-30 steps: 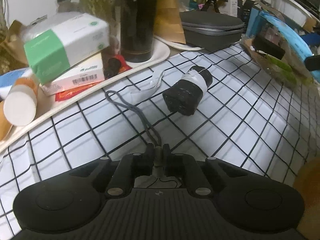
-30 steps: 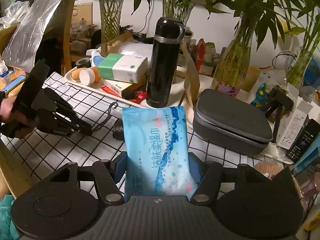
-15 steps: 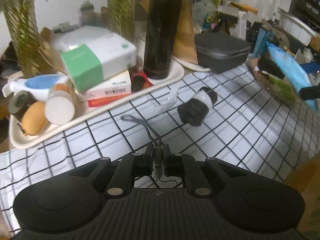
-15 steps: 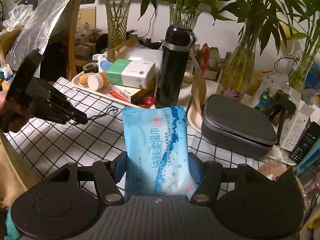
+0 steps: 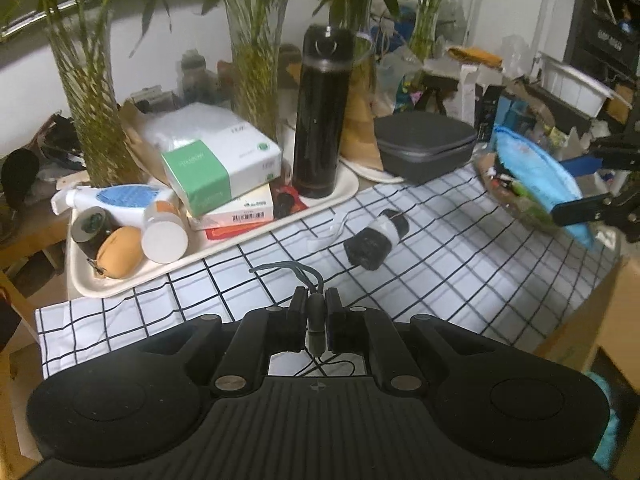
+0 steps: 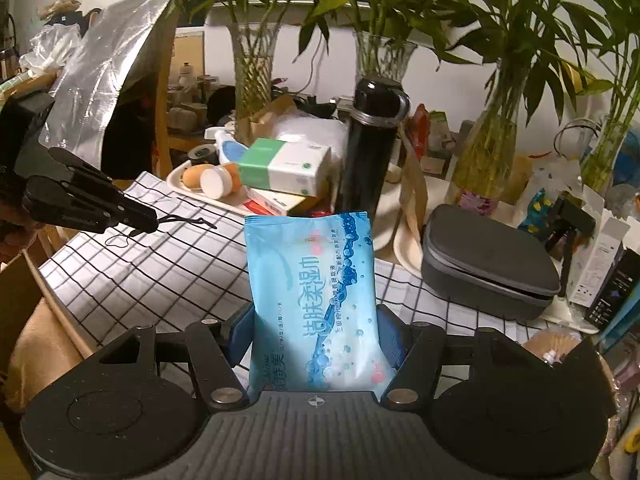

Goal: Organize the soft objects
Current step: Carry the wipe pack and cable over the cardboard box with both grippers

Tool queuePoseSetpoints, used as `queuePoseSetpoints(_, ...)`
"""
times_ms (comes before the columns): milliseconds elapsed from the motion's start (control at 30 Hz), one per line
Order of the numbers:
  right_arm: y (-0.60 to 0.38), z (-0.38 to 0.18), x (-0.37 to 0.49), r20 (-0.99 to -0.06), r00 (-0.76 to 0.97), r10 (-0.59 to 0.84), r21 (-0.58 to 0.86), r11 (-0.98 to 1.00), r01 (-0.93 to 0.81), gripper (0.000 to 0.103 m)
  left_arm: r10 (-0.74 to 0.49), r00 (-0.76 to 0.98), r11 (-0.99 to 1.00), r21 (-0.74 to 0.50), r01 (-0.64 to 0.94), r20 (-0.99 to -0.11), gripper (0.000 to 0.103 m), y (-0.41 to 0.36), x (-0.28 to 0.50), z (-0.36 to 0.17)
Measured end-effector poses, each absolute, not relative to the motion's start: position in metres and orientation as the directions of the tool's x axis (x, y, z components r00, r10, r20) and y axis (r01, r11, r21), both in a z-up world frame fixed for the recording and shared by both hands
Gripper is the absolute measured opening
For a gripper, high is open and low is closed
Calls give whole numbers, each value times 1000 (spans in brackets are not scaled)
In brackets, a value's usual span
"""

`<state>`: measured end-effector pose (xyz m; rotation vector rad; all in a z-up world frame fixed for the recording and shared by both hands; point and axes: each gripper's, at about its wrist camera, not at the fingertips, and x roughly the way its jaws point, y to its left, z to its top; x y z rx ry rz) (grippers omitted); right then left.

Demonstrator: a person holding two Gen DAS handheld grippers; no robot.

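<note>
Both wrist views look obliquely down, seemingly from opposite sides, sharing the checked cloth (image 5: pixel 460 280) and black flask (image 6: pixel 370 148).

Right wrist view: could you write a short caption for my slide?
Right gripper holds a blue wet-wipes pack above the checked tablecloth.

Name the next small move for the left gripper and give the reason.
Probably carry the lanyard toward the tray and set it down there. The left gripper is shut on its toggle, the cord loop hangs clear of the checked cloth, and the right gripper is busy holding the wipes pack.
</note>
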<state>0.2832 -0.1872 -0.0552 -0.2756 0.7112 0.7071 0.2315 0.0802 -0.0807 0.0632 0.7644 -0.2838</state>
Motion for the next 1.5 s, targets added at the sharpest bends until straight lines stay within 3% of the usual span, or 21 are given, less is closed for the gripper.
queuePoseSetpoints(900,-202,-29,219,-600,521,607,127,715,-688,66,-257,782,960,-62,271,-568,9,47,118,-14)
queuePoseSetpoints(1500,-225,-22,197,-551,549,628,140,718,-681,66,-301,703,926,-20,377,-644,9,2,46,-21)
